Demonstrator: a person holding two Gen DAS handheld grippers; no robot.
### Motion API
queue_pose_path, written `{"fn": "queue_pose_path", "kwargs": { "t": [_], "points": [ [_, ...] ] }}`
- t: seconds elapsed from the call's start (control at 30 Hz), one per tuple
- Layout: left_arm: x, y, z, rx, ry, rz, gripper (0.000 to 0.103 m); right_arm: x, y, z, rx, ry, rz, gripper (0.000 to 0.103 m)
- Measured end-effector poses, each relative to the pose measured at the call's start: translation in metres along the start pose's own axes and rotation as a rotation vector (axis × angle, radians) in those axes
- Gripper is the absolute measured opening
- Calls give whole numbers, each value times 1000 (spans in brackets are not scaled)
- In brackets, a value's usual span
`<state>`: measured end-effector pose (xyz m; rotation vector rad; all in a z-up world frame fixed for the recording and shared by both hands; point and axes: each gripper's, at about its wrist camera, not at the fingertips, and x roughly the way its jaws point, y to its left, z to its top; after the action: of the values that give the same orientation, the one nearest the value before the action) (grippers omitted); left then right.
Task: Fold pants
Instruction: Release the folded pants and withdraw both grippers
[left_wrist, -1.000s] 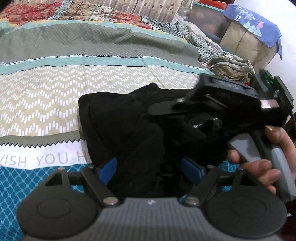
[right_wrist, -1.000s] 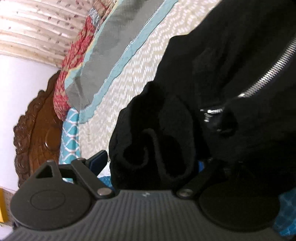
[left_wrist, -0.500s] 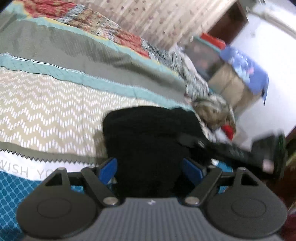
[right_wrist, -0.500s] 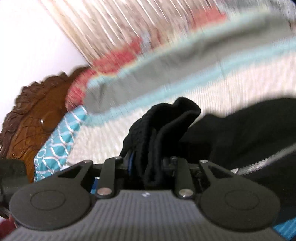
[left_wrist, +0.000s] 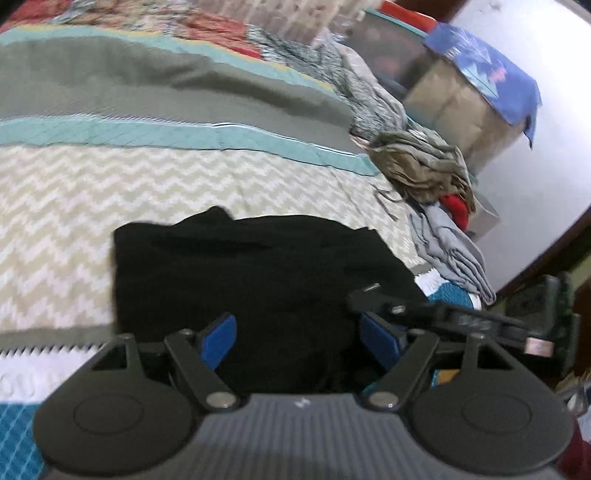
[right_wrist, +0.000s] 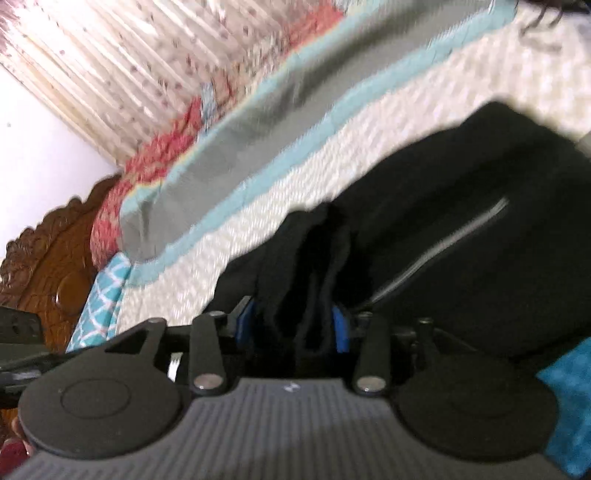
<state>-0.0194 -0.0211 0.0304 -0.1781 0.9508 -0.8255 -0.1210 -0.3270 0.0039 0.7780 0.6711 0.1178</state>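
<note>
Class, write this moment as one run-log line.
task: fold pants | pants: black, bunched on bed | left claw: open over pants | right claw: reopening, cloth fold between

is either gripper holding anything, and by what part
Right gripper has a bunched fold at the black pants' edge between its just-opening jaws; a firm hold cannot be told. Left gripper holds nothing.

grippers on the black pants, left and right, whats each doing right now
Left gripper: open, jaws wide over the black pants, pads not pressing.
Right gripper: jaws just opened a little; a bunched fold of the pants is between them, grip unclear.
</note>
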Motion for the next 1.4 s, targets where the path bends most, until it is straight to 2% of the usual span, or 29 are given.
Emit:
{"fn": "queue_pose_path", "kwargs": {
  "t": [0.1,0.2,0.27,0.3,0.43,0.47,0.5,0.6,0.63,0.67,0.7,0.8,0.83,0.93,0.97,1.0,1.13,1.27,1.33,1.4],
  "points": [
    [14,-18,12,46,3,-11,73,-34,-23,4,51,-114,-41,51],
    [33,-31,23,79,23,-20,60,-69,-55,6,113,-236,-128,51],
    [49,-37,28,81,50,-47,46,-84,-73,7,169,-306,-181,51],
    [56,-38,28,83,63,-53,44,-88,-81,7,197,-329,-203,51],
    [102,-35,17,107,172,18,31,-77,-95,2,260,-326,-246,54],
    [108,-32,13,103,177,19,21,-66,-95,0,269,-309,-251,55],
    [111,-30,11,100,170,25,17,-58,-99,-2,277,-284,-257,58],
    [112,-25,17,47,194,29,16,-41,-99,-6,237,-245,-299,59],
    [110,-23,19,30,200,23,16,-38,-98,-6,203,-238,-317,56],
    [107,-20,22,9,202,14,16,-37,-94,-5,174,-229,-339,47],
    [103,-18,25,-17,202,-2,16,-38,-91,-1,152,-212,-352,20],
    [86,-12,37,-87,171,-53,33,-51,-83,11,145,-238,-259,18],
    [77,-12,42,-97,144,-51,43,-55,-74,16,125,-251,-228,18],
    [56,-15,59,-93,86,-61,51,-58,-33,30,32,-267,-127,18],
    [47,-15,65,-98,71,-82,57,-56,-17,33,-15,-265,-93,18],
    [42,-15,70,-102,59,-97,60,-51,-1,36,-62,-258,-60,18],
    [16,-10,81,-110,-2,-130,88,-22,67,32,-262,-169,70,18],
    [-12,19,72,-151,-66,-119,90,12,121,-1,-537,-55,113,17],
    [-19,42,59,-197,-82,-77,89,32,134,-23,-631,27,134,14],
    [-17,63,44,-243,-58,-4,87,54,136,-40,-681,115,136,14]
  ]
}}
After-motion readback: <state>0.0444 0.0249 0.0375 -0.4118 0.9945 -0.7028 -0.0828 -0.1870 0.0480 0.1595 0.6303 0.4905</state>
